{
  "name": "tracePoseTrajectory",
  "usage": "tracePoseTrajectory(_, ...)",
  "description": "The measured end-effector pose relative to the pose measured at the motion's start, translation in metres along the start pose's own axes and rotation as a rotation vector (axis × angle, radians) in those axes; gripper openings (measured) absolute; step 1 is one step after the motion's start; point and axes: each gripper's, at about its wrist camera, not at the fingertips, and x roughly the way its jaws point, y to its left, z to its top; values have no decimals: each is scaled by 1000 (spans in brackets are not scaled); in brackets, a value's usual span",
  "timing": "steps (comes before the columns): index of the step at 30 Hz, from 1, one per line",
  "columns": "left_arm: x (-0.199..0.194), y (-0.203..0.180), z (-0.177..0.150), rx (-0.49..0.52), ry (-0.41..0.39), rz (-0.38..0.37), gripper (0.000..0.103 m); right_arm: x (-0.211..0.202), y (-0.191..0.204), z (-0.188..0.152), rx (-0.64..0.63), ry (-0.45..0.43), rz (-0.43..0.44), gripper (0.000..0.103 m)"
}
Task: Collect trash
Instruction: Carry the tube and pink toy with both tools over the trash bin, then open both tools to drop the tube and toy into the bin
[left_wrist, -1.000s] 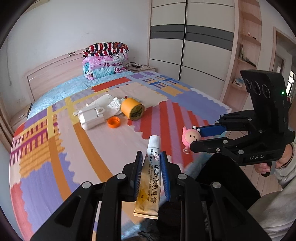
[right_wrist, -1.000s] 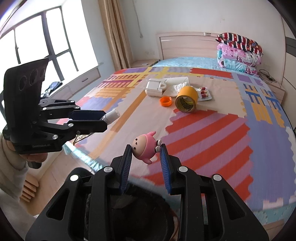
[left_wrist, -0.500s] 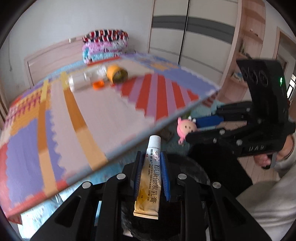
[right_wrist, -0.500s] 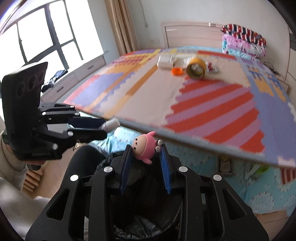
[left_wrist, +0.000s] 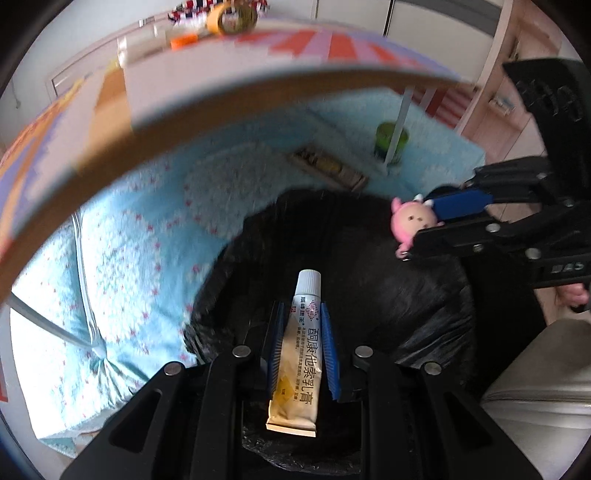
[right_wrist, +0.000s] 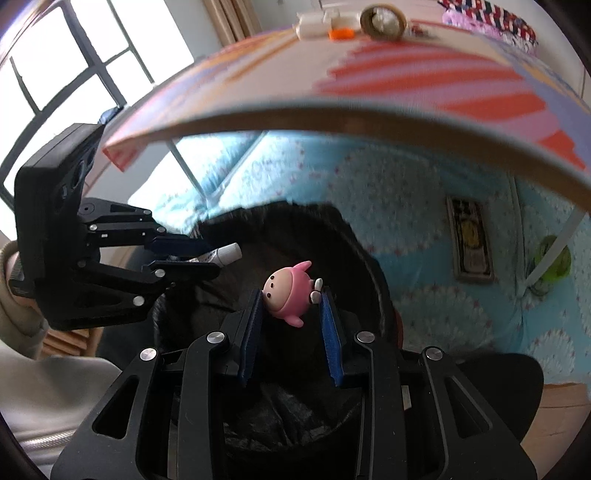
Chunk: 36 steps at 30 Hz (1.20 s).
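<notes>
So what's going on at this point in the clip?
A person is clearing trash with a gripper in each hand. The left gripper is clamped on a tube of ointment, and the right gripper is clamped on a small pink toy figure. Both are poised over a bin lined with a black bag beside the bed, nothing released yet. A tape roll and an orange cap are on the mat above.

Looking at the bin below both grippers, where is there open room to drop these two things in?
The black-lined trash bin gapes clear below both grippers. The left gripper clamps a white-capped ointment tube; the right gripper clamps a pink toy figure. It is crowded above, under the colourful foam mat's edge.
</notes>
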Motion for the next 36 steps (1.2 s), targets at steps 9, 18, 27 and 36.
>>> tracePoseTrajectory(9,27,-2,-13,-34,65,12,20,23,-1,-17,5,89,-4,31)
tracePoseTrajectory(18,37,-9,-12,-41,105,19,20,38,1,-24,-13,169,-30,32)
tracePoseTrajectory(27,28,-9,-13,-67,102,20,51,38,2,-24,-21,182,-37,45)
tracePoseTrajectory(36,-3,-7,-3,-90,19,-9,54,23,4,-18,-24,141,-44,45)
